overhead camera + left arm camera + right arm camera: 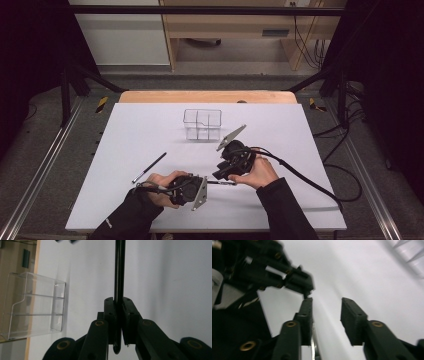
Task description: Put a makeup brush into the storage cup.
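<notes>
From the high view, two pens are counted: one lies loose on the white surface [300, 200] to the left, a black pen with a silver tip [149, 167], well apart from the hands, and a second, the held pen [221, 183], runs level between the two claws near the front edge. One clear organizer [202, 124] with several compartments stands farther back, empty as far as can be told. The left claw [206, 182] and the right claw [220, 176] meet over the held pen, just in front of the person's two hands. In the left gripper view, the left claw [119, 315] is clamped narrow on the held pen [119, 270], which runs straight up between the pads with its rounded end poking out below; the organizer [35, 305] shows at the left. In the right gripper view, the right claw [327, 315] stands partly open with nothing pressed between its pads, and a silvery bit low by its left pad may be the pen's tip, though blur leaves that uncertain; the left claw [299, 285] shows just beyond it. The step in hand looks like a handover or regrip of the pen. To do it well, the left claw should keep its firm hold while the right one centres its pads squarely around the shaft before closing, so the pen stays aligned for the organizer.
</notes>
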{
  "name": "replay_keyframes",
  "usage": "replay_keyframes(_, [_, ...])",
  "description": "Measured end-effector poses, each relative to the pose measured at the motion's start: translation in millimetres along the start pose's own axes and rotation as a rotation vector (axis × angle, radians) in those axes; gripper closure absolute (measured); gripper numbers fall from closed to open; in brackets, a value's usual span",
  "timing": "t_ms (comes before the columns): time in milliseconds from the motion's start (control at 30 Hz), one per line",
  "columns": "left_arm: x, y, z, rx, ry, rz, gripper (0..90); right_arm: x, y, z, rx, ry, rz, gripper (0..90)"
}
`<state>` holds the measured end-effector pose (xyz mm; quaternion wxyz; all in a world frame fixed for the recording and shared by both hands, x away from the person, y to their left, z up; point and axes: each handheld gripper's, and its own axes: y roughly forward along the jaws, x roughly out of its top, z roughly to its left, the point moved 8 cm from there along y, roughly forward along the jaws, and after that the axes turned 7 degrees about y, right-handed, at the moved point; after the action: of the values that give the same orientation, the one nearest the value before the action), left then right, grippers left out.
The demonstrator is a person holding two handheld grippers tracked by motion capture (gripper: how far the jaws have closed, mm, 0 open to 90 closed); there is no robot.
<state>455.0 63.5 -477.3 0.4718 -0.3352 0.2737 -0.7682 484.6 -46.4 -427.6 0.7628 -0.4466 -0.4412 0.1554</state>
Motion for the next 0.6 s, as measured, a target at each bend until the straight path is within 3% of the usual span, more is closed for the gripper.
replay_keyframes(67, [-2.5,-0.5,0.5,-0.005,-0.031,-0.002,82.9,5.8,-7.1,-6.9,-0.049,0.012,-0.09,52.5])
replay_keyframes(100, [-4.0,-0.7,0.8,-0.007,-0.046,-0.001,82.9,5.8,-7.1,-6.9,-0.049,0.012,-0.09,52.5])
replay_keyframes(167, [-6.6,-0.6,1.6,-0.01,-0.071,-0.002,82.9,10.1,-13.1,-14.1,-0.104,0.024,-0.171,43.5])
replay_keyframes(233, [-8.6,-0.3,0.5,-0.016,-0.116,-0.013,82.9,11.0,-14.9,-16.0,-0.119,0.031,-0.192,40.6])
replay_keyframes(400, [-13.9,-1.2,-0.2,-0.021,-0.18,-0.028,82.9,13.9,-24.7,-23.1,-0.173,0.064,-0.285,29.3])
replay_keyframes(600, [-19.1,-2.0,1.4,-0.017,-0.269,-0.049,82.9,14.8,-37.5,-28.9,-0.219,0.106,-0.371,23.3])
